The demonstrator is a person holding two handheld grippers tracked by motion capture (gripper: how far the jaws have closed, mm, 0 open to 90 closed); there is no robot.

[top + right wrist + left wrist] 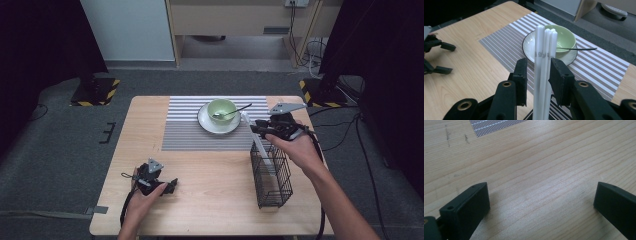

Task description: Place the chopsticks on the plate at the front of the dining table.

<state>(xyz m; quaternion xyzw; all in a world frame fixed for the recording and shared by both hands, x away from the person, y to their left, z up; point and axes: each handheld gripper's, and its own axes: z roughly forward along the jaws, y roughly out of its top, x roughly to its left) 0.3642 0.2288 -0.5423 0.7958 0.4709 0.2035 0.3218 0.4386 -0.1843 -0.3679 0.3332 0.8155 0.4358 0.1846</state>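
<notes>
Right gripper (537, 75) clamping white chopsticks (544, 65) over the wire basket (271, 176).
Left gripper (541, 202) sitting unclenched on the wooden table (536, 165), holding nothing; green bowl (221, 108) with spoon (232, 111) standing on plate (218, 124) beyond.

A green bowl (221, 108) sat on a white plate (206, 123) at the far edge of a striped placemat (190, 131) on the wooden table (125, 150). A spoon (234, 111) rested in the bowl, its handle projecting over the rim.
</notes>
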